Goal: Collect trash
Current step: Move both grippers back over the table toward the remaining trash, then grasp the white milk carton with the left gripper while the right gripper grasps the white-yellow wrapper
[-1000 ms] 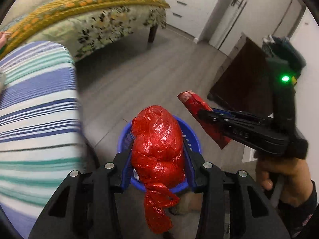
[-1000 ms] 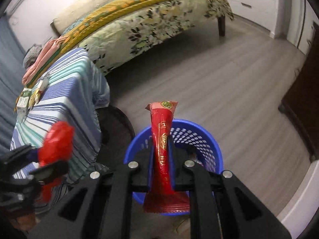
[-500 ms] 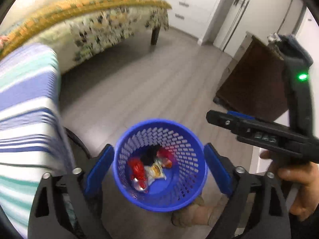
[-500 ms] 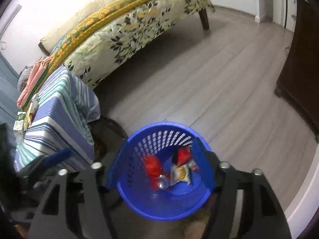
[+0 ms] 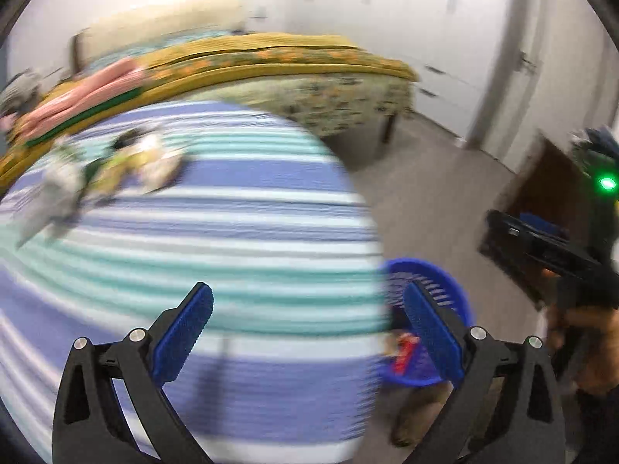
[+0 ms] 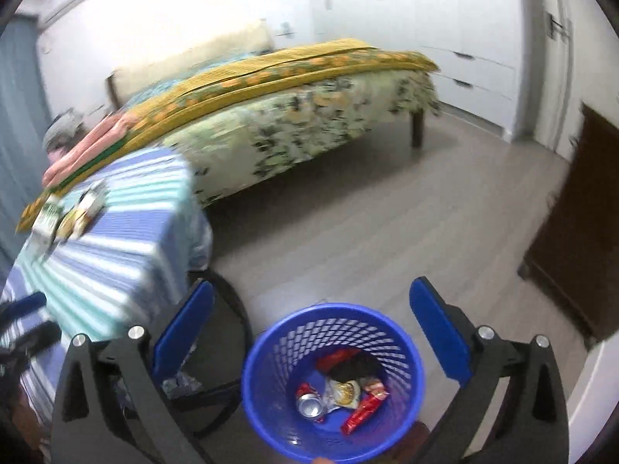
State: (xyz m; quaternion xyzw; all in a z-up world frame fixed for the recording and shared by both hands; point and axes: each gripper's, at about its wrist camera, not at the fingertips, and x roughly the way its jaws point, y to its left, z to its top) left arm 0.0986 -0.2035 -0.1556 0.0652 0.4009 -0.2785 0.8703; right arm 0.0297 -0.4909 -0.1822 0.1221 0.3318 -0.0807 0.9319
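The left tool (image 5: 307,328) has its jaws opening, spread wide with nothing between them, over the striped tabletop (image 5: 216,232). Blurred wrappers (image 5: 116,162) lie at the tabletop's far side. The right tool (image 6: 311,332) is also opening, jaws wide and bare, above the blue bin (image 6: 271,379) on the floor (image 6: 387,212). In the bin lie a crushed can (image 6: 310,405), a red wrapper (image 6: 363,410), a crumpled packet (image 6: 342,390) and something dark. The bin stands just beside the tabletop's edge. Behind is a bed (image 6: 290,116) with a yellow cover; a dark cabinet (image 6: 580,232) stands at right
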